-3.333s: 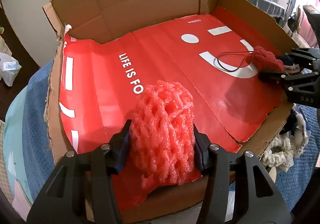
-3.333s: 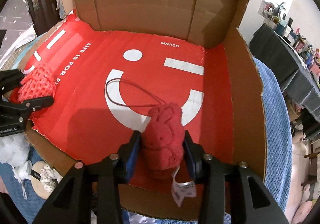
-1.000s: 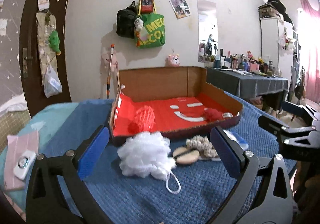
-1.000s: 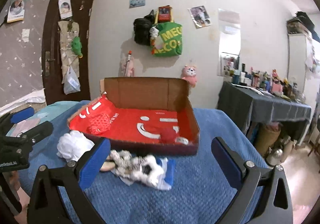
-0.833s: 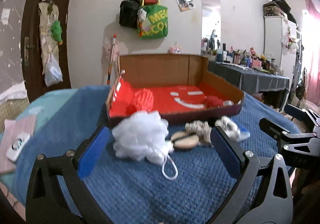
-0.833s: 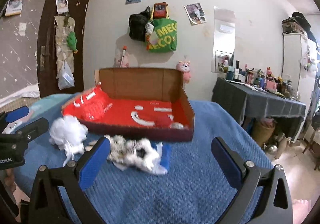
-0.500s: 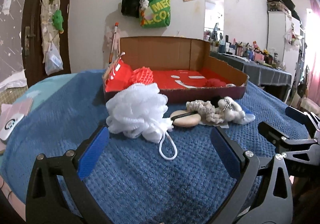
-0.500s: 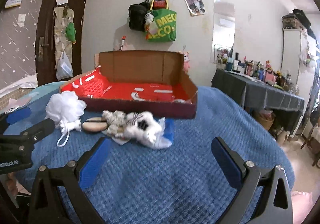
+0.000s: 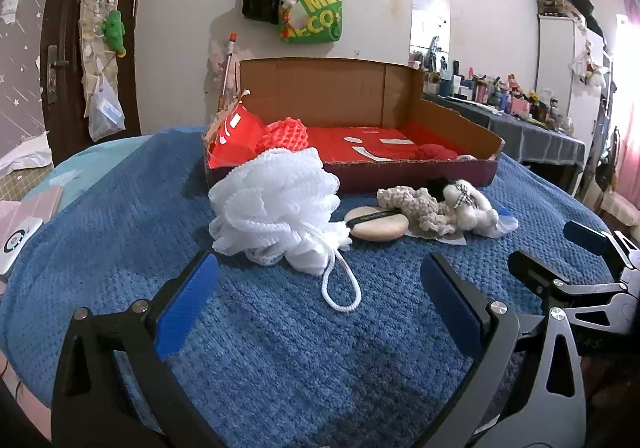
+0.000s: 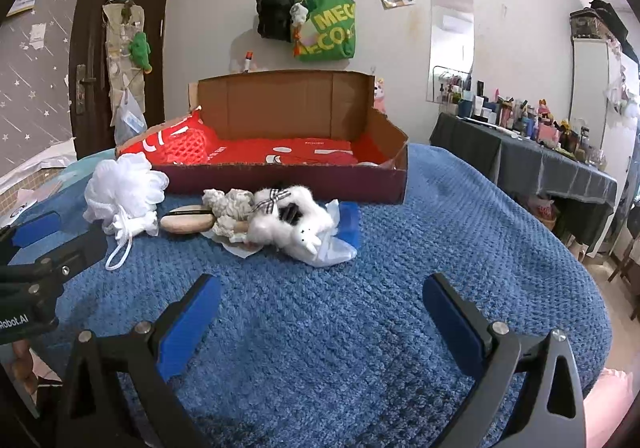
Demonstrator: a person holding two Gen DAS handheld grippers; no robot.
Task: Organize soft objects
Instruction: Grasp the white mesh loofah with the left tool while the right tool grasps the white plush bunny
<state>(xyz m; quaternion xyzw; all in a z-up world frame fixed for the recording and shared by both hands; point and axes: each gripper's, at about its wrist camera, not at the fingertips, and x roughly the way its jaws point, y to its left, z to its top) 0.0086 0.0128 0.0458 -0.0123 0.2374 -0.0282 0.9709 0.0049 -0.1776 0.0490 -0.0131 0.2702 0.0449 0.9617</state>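
Note:
A cardboard box lined in red holds a red foam net at its left and a red knitted toy at its right. In front of it on the blue blanket lie a white mesh pouf, a beige powder puff, a beige knitted piece and a white plush toy. My left gripper is open and empty, just short of the pouf. My right gripper is open and empty, short of the plush toy.
The blue blanket covers a raised round surface that drops off at right. A pink case with a white device lies at far left. A dark table with bottles stands at right. Bags hang on the wall.
Both grippers let go of the red net and red toy in the box, pulled back out, then dropped low over the blanket, closing on the loose objects.

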